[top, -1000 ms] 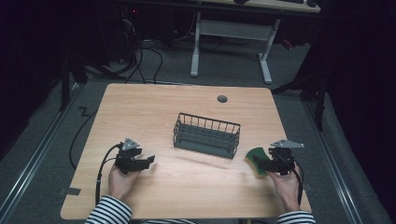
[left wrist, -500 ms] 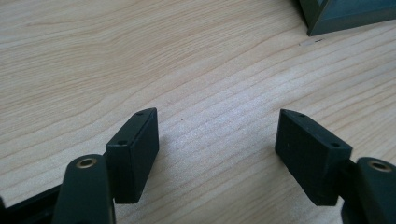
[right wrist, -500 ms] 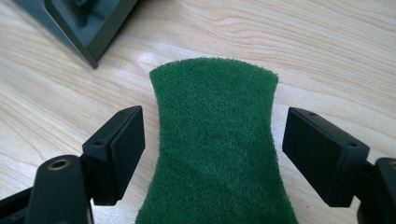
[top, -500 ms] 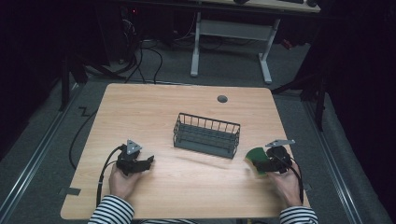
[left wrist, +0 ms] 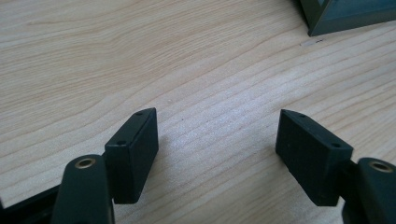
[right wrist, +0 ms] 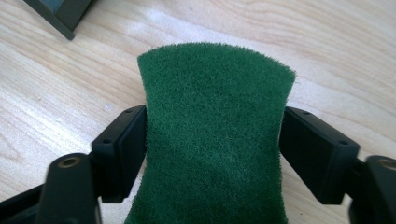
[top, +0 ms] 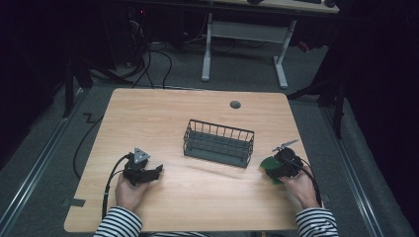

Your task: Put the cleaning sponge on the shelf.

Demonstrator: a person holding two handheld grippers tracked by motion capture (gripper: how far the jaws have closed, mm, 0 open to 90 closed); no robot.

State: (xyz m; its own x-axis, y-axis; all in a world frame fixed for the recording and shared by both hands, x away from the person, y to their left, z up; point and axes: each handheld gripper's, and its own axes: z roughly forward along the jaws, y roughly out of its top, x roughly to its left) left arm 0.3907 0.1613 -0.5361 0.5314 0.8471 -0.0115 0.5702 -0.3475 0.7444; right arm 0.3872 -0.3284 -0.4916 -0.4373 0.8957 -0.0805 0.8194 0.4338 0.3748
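Pale wooden tabletop (top: 197, 113): your right gripper (top: 276, 168), clamped on the green scouring sponge (right wrist: 212, 135), sits just right of the dark wire basket (top: 218, 143), frame centre; your left gripper (top: 150, 174) hangs apart, farther.

The surface (top: 163, 113) was pale wood with a fine streaked grain. At the frame's centre the wire basket (top: 218, 143) was dark grey-green. The sponge (right wrist: 212, 135), at centre of the right gripper view, was deep green and fuzzy. Both the left gripper (left wrist: 217, 151) and the right gripper (right wrist: 212, 154) were black, with small brass-coloured screws. At the bottom of the high view, the sleeves (top: 118, 224) carried black and white stripes. The floor (top: 49, 143) was grey.
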